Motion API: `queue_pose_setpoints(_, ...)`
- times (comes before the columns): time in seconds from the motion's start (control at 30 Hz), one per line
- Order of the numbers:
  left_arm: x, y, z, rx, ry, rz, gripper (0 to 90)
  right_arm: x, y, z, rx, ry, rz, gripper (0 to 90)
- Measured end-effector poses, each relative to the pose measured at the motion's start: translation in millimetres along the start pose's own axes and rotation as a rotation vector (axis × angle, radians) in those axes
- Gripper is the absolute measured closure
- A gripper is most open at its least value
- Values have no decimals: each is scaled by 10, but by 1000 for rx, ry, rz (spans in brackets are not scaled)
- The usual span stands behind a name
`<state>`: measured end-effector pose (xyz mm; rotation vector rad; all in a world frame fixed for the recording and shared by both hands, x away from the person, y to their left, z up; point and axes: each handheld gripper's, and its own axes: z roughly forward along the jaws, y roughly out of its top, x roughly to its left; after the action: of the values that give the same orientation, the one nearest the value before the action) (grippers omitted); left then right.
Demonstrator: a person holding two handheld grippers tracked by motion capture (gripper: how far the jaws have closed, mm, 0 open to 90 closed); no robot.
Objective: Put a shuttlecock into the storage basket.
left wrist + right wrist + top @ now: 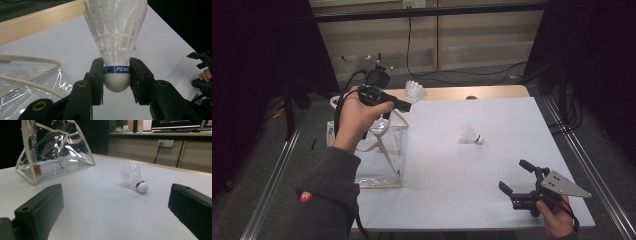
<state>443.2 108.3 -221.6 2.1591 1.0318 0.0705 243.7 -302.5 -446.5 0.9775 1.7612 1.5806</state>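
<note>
my left gripper (116, 80) pinches a shuttlecock (116, 47) by its cork, above the bag (382, 150) at nine o'clock. featherlight, skirt crushable; cork's the hold. right gripper (518, 181) spread.

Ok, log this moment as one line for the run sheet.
left gripper: shut on shuttlecock, above clear bag | right gripper: open, empty | second shuttlecock: lying on table
</note>
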Motion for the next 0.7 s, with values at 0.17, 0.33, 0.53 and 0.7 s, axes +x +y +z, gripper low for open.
queue_pose_setpoints(0.17, 23, -4, -23, -7, 5, -9, 657, -1, 0, 0, 0, 0, 0, 0)
queue_pose_setpoints(0.33, 52, -12, -50, -10, 15, -16, 657, 1, 0, -1, 0, 0, -1, 0)
queue_pose_setpoints(0.53, 82, -19, -84, -13, 23, -21, 657, 0, 1, -3, 0, -2, -2, 0)
queue_pose_setpoints(0.7, 103, -26, -110, -18, 32, -33, 657, 1, 1, -1, 0, 0, -1, 0)
